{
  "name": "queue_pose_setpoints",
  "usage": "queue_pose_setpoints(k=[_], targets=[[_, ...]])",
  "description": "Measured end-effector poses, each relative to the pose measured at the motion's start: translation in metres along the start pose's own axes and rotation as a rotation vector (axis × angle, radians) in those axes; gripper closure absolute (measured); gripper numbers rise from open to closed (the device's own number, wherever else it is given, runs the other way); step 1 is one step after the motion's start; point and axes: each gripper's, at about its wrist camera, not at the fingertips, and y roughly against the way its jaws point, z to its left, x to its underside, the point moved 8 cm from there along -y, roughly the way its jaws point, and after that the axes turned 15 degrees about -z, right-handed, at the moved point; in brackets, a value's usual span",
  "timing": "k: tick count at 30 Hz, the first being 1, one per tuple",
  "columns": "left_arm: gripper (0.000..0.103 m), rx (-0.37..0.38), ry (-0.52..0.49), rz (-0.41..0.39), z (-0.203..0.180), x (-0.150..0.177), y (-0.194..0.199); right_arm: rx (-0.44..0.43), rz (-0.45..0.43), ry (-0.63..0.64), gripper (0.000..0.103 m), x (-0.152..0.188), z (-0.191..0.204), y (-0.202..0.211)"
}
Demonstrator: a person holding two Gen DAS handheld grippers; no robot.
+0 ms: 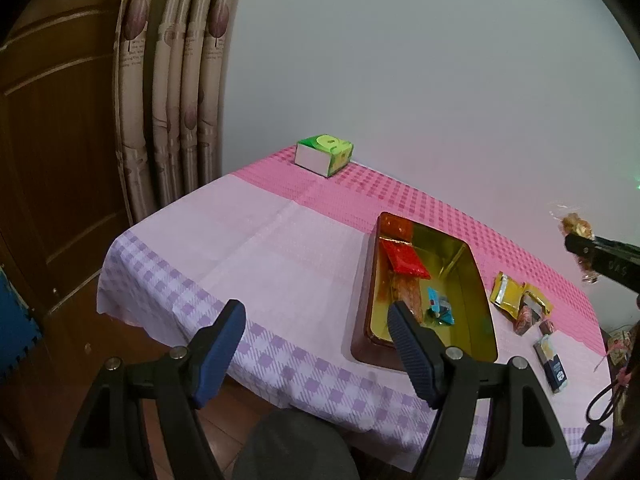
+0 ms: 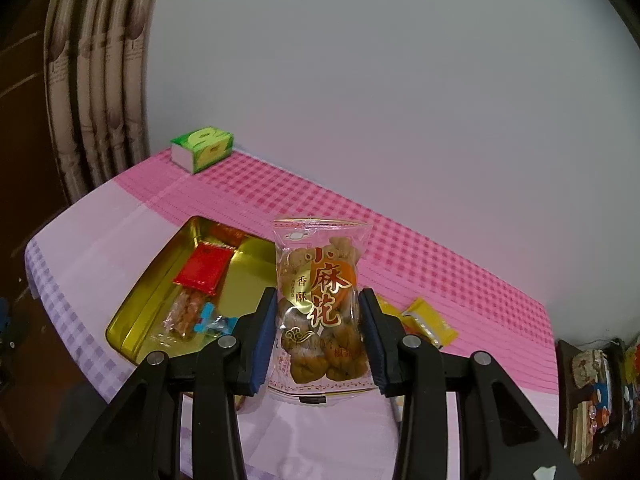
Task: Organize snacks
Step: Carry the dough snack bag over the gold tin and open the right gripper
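Left hand-held gripper [image 1: 316, 340] gapes empty; right hand-held gripper [image 2: 318, 334] pinches a packet, tilted downward.

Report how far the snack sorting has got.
Done: a red packet, a clear-wrapped bar and a blue candy lie in the gold tin. In hand: the right hand-held gripper grips a fried-twist bag. Left: yellow packets and a blue box on the tablecloth.
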Motion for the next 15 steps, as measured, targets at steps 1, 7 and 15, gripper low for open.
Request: queue_pose_setpoints(k=[1, 7, 15], targets=[[0.028, 0.000, -0.001, 0.002, 0.000, 0.001, 0.000, -0.006, 0.005, 0.001, 0.066, 0.001, 0.004, -0.003], [0.028, 0.000, 0.004, 0.014, 0.000, 0.002, -0.004, -0.034, 0.026, 0.007, 0.066, 0.010, 0.021, -0.015], [0.028, 0.000, 0.007, 0.034, 0.000, 0.006, -0.009, -0.099, 0.073, -0.009, 0.066, 0.035, 0.045, -0.032]])
